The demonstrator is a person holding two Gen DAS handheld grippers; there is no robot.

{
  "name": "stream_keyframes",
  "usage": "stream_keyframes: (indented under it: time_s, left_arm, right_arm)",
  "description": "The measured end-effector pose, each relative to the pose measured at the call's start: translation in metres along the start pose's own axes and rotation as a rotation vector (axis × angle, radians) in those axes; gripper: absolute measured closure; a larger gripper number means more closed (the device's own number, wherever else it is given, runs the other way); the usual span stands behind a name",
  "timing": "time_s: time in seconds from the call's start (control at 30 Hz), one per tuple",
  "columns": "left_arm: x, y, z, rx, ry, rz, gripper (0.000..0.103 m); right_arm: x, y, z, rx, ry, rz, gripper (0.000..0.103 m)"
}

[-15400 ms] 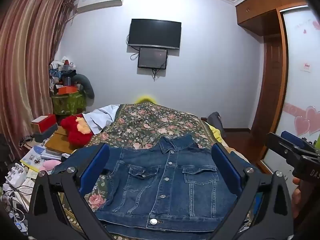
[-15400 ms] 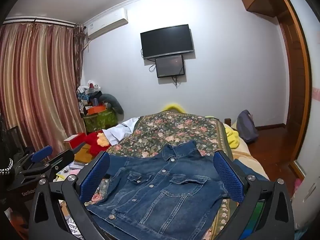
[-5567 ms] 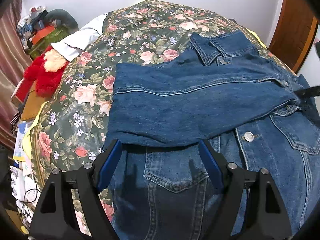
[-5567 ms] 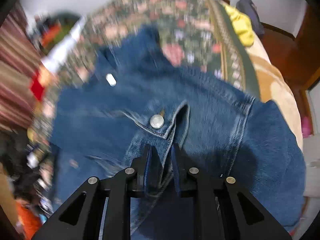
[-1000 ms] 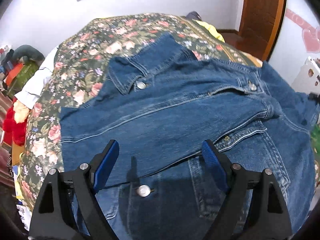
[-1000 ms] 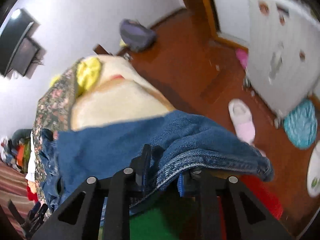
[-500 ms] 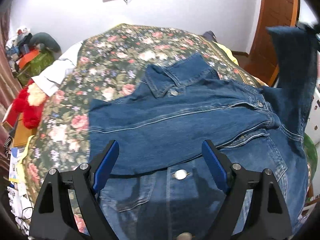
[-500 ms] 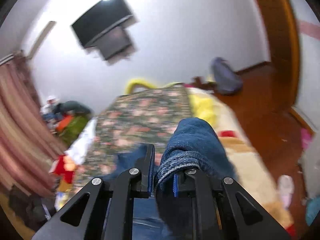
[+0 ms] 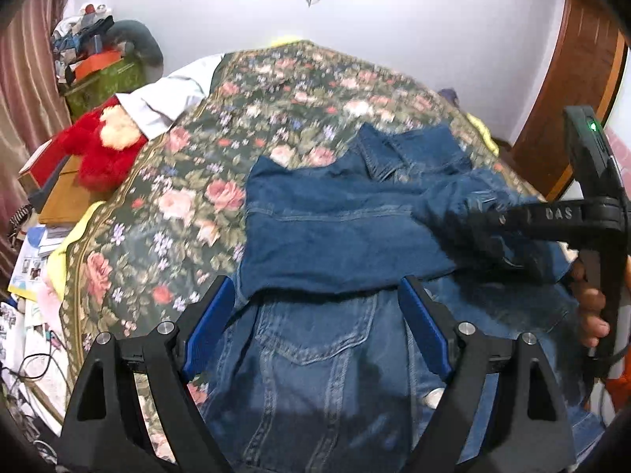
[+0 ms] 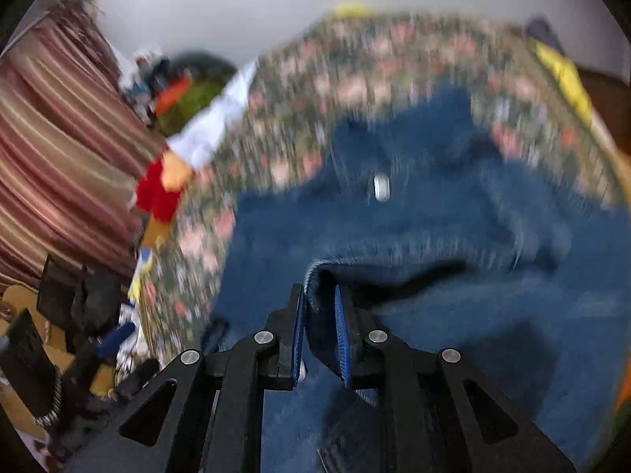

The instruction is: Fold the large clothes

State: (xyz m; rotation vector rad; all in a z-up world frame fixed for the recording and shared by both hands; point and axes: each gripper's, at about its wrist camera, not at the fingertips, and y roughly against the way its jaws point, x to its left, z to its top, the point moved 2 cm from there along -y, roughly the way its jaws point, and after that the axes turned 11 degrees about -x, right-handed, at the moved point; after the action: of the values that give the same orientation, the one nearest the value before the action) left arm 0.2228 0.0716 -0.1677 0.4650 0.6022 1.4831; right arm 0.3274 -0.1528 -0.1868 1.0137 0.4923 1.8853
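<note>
The right tool (image 10: 318,299) is clamped on a denim sleeve (image 10: 394,272) and has just swung it from beyond the bed's edge across the jacket (image 9: 315,354), which lies on the bed (image 9: 177,197). The left tool (image 9: 315,323) hovers wide and empty above it. The second sleeve fold looks nearly laid.

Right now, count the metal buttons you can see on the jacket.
2. One button sits near the collar in the right wrist view; another button lies low on the jacket front, by the left gripper. Folded denim may hide others.
</note>
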Motion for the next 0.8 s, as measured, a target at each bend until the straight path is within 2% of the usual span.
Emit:
stream_keyframes:
  time_s: [0.13, 0.2, 0.3, 0.4, 0.53, 0.67, 0.8]
  left_arm:
    - [-0.010, -0.010, -0.003, 0.034, -0.061, 0.019, 0.018]
    - [-0.018, -0.010, -0.001, 0.030, -0.083, 0.008, 0.018]
    - [-0.042, -0.010, 0.013, 0.004, -0.136, -0.015, 0.018]
    - [-0.066, -0.011, 0.029, -0.024, -0.182, -0.040, 0.018]
    - [-0.103, -0.021, 0.054, -0.042, -0.248, -0.097, 0.018]
    - [-0.145, -0.048, 0.074, -0.011, -0.307, -0.190, 0.018]
    - [-0.185, -0.085, 0.077, 0.072, -0.369, -0.252, 0.018]
  right_arm:
    - [-0.016, -0.011, -0.025, 0.164, -0.013, -0.007, 0.090]
    - [-0.017, -0.005, -0.032, 0.203, 0.018, -0.006, 0.090]
    - [-0.020, 0.019, -0.037, 0.215, 0.065, -0.016, 0.090]
    - [-0.027, 0.048, -0.035, 0.180, 0.106, -0.042, 0.090]
    - [-0.050, 0.092, -0.021, 0.056, 0.127, -0.102, 0.090]
    - [-0.088, 0.122, -0.001, -0.045, 0.097, -0.199, 0.090]
    - [-0.129, 0.133, 0.010, -0.082, 0.048, -0.284, 0.090]
